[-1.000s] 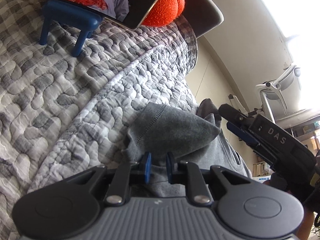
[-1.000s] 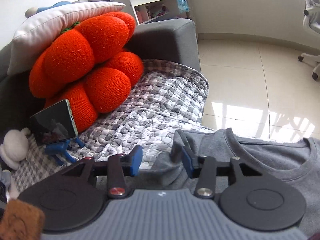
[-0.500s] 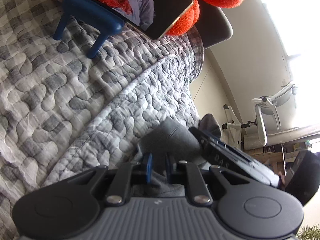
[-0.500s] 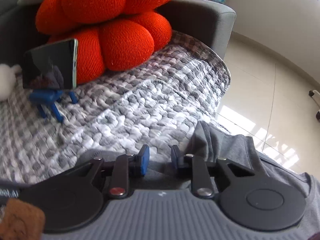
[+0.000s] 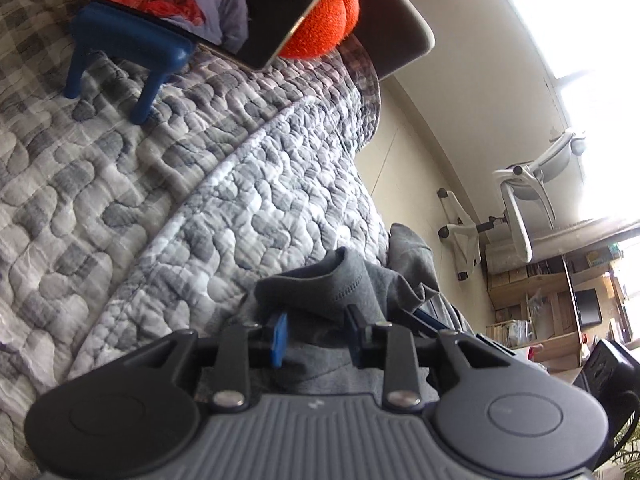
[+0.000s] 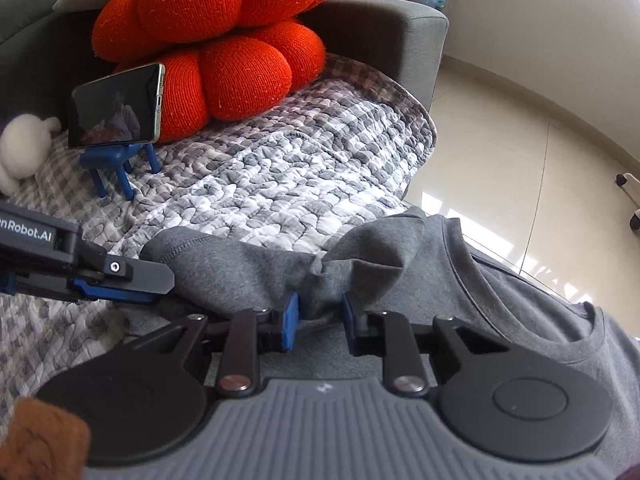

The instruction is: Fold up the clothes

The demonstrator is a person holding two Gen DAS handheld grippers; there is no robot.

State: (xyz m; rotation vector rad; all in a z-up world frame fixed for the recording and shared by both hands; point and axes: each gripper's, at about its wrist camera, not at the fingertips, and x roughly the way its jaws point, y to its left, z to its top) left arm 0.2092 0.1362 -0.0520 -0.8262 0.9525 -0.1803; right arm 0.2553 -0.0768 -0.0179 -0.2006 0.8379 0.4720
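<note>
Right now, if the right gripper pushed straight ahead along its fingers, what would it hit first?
The grey shirt: a bunched fold already sits between the right gripper fingers. Beyond it lies the quilted blanket; depth there is unclear.

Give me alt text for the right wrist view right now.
The right gripper pinches a bunched fold of a grey sweatshirt on a grey quilted sofa cover. The left gripper reaches in from the left onto the same garment. Behind, a phone on a blue stand leans against an orange cushion.

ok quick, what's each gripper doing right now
Left gripper: open, fingers either side of the grey shirt, not pinching it.
Right gripper: shut on a bunched fold of shirt.
</note>
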